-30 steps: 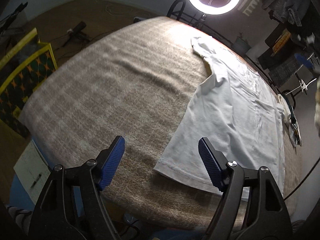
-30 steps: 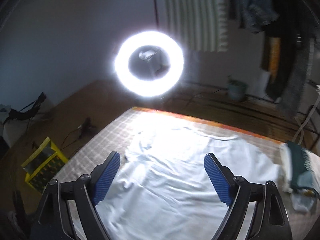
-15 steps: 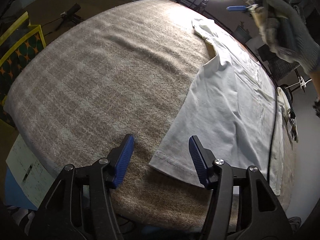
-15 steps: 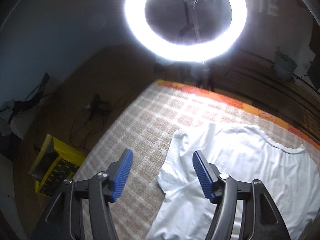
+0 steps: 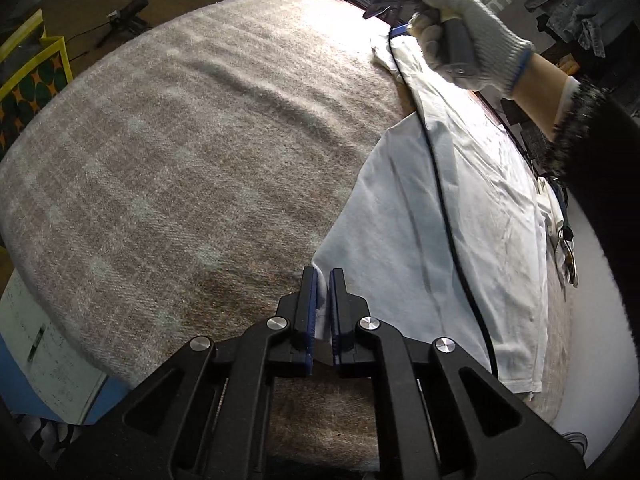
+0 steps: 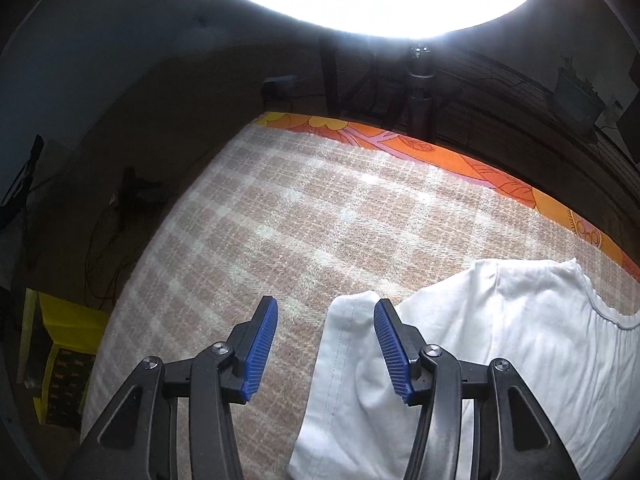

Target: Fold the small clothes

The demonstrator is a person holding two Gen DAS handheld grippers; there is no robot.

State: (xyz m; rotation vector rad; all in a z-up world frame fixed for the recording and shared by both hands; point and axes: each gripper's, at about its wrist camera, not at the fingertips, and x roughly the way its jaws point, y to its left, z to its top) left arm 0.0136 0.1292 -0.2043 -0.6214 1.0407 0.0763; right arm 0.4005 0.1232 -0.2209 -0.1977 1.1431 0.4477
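Observation:
A white T-shirt (image 5: 440, 208) lies spread flat on a beige checked blanket (image 5: 180, 152). My left gripper (image 5: 323, 276) is shut on the shirt's near bottom hem corner, with white cloth pinched between its blue pads. My right gripper (image 6: 326, 316) is open, low over the shirt's sleeve (image 6: 344, 344); the sleeve end lies between its blue pads (image 6: 390, 352). The shirt's collar (image 6: 608, 312) shows at the right. In the left wrist view a gloved hand (image 5: 468, 44) holds the right gripper over the far sleeve.
A bright ring light (image 6: 372, 0) on a stand stands beyond the bed's far edge. An orange patterned sheet (image 6: 440, 152) shows under the blanket. A yellow box (image 6: 60, 344) sits on the floor at the left. A black cable (image 5: 448, 216) trails across the shirt.
My left gripper has closed on the shirt's hem corner. My right gripper has moved forward and down to the sleeve, with its jaws narrower than before.

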